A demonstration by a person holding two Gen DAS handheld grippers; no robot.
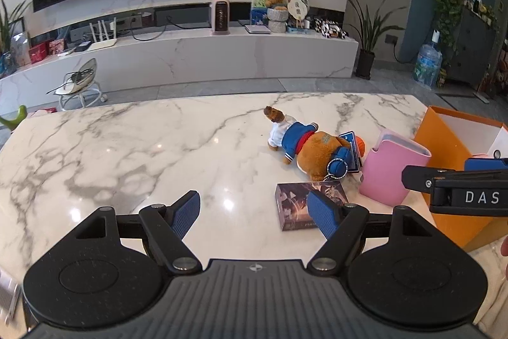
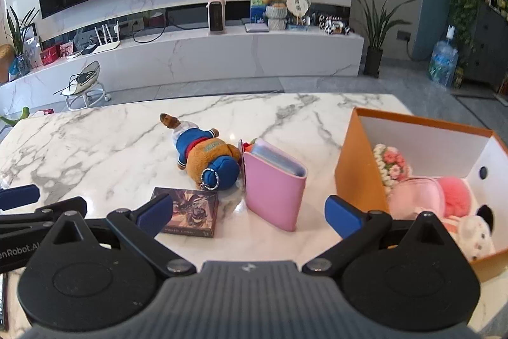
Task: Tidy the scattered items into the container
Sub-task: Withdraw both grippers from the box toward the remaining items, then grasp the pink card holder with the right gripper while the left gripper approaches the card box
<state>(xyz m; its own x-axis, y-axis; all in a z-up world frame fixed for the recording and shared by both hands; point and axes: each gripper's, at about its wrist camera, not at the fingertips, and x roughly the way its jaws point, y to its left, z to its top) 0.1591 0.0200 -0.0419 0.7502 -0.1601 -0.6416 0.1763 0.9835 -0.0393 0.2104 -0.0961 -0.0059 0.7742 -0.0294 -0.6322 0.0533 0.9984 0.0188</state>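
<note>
A brown plush bear [image 1: 309, 145] [image 2: 209, 156] in a blue jacket lies on the marble table. A dark card box [image 1: 293, 205] [image 2: 193, 208] lies flat in front of it. A pink card wallet [image 1: 392, 170] [image 2: 274, 183] stands upright to its right. An orange box [image 1: 444, 148] [image 2: 358, 161] at the right holds pink and white plush items [image 2: 438, 199]. My left gripper [image 1: 254, 212] is open and empty above the table, its right finger over the card box. My right gripper [image 2: 249, 212] is open and empty, just in front of the pink wallet.
The marble table [image 1: 127, 148] [image 2: 95, 142] stretches wide to the left. My right gripper's arm [image 1: 457, 186] reaches in at the right of the left wrist view. Beyond the table stand a TV wall, a low marble bench and plants.
</note>
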